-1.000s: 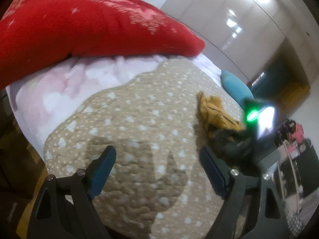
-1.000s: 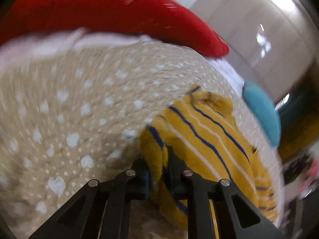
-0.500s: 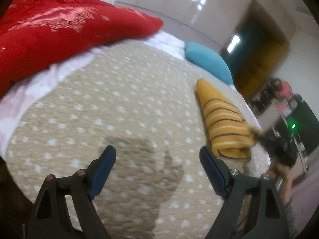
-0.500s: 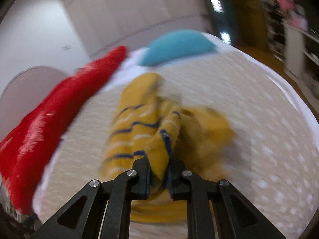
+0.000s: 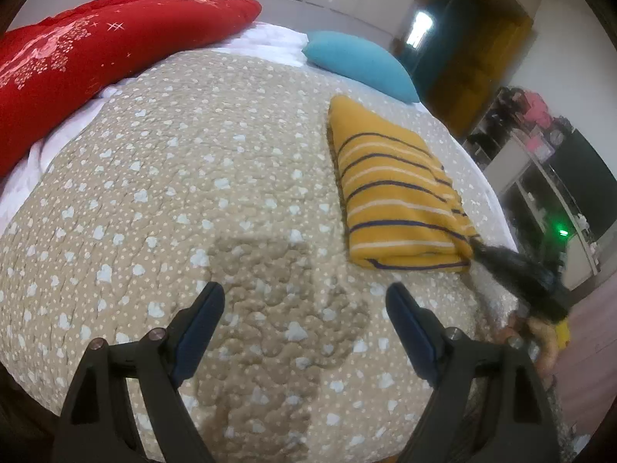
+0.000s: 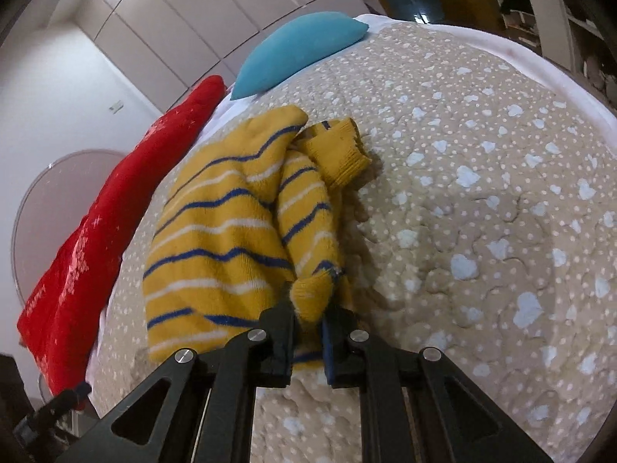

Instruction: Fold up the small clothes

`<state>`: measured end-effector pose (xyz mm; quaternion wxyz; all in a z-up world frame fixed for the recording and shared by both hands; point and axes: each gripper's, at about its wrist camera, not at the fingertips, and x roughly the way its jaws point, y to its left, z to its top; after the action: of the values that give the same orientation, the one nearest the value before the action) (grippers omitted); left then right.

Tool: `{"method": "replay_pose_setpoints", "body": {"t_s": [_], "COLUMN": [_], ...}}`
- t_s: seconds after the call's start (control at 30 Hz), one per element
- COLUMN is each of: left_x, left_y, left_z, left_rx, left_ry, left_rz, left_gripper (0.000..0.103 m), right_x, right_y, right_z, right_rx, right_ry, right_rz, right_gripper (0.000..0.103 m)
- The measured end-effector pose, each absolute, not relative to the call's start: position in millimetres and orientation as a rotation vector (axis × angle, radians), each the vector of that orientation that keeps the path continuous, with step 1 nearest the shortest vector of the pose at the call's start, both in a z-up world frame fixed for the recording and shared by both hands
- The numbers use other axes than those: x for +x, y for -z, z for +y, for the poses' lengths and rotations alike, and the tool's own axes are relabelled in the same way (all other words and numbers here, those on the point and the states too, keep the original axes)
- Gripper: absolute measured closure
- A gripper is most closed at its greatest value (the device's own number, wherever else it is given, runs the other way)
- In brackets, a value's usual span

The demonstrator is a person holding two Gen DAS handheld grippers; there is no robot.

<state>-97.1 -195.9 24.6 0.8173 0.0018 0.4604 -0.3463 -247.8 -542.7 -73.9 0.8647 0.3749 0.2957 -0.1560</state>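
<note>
In the left wrist view, a red cushion [image 5: 96,61] filled the upper left of the frame, and the left claw [image 5: 304,332] hovered at lower centre over the dotted bedspread [image 5: 173,193], its jaws spread wide and holding nothing. Right of centre, the yellow striped sweater [image 5: 389,193] lay folded on the bed, with a blue pillow [image 5: 358,61] beyond it. At its lower right corner, the right claw [image 6: 308,332] was closed on a bunched fold of the knit. A cuff [image 6: 343,150] stuck out loose at the far side. If that claw pulled away before letting go, it would probably drag the stack open; the loose cuff could also slip out.
</note>
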Motion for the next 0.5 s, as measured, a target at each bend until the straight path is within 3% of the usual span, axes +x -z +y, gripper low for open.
{"method": "replay_pose_setpoints", "body": {"t_s": [0.07,0.23,0.5], "left_x": [-94,-91,-103], "left_y": [-21,-6,1], "left_z": [-199,-211,-211], "left_rx": [0.004,0.006,0.041], "left_ry": [0.737,0.736,0.717], "left_rz": [0.988,1.024,1.042], "left_gripper": [0.018,0.018,0.018], "right_x": [-269,-279,-185], "right_y": [62,23,35], "right_z": [-541,-554,-534], "right_rx": [0.781,0.734,0.707], "right_ry": [0.343,0.385,0.132], "right_rz": [0.553,0.462,0.569], "right_gripper": [0.082,0.079,0.077]}}
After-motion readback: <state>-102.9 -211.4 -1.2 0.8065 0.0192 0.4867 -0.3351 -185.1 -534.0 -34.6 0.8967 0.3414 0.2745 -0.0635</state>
